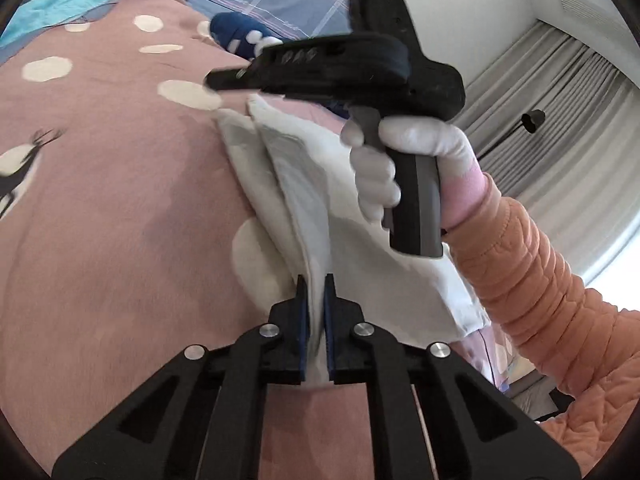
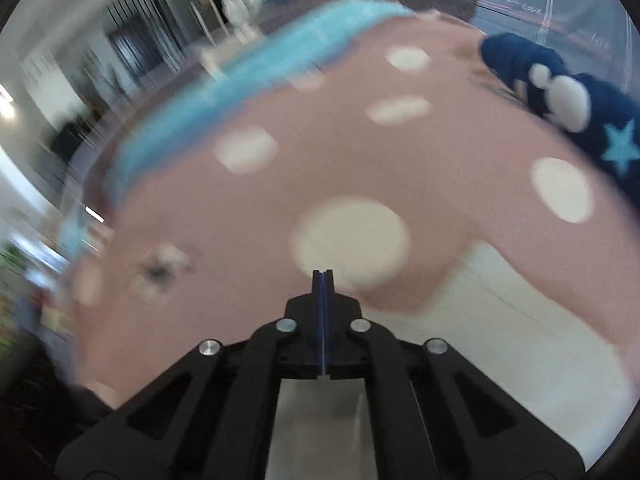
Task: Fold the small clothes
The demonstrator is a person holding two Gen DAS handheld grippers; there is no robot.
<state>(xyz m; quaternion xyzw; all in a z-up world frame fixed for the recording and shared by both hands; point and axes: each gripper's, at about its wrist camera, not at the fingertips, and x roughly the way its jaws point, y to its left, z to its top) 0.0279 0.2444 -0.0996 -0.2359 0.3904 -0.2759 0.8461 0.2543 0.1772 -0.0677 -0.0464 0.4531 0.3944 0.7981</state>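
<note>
1. The left gripper (image 1: pixel 316 280) is clamped on a fold of the white garment (image 1: pixel 304 208), the cloth pinched between its blue-lined fingers and running away from them in a raised ridge.
2. The garment lies on the pink spotted bedspread (image 1: pixel 120 200), partly lifted along that ridge.
3. The right gripper (image 2: pixel 322 273) shows its fingers pressed flat together with nothing visible between them; its view is smeared by blur.
4. From the left wrist view, a white-gloved right hand (image 1: pixel 384 160) grips the right tool's handle just above the garment, an orange quilted sleeve (image 1: pixel 532 280) behind it.
5. A navy item with a light blue star (image 2: pixel 580 120) rests at the far side of the bedspread, well apart from the garment.
</note>
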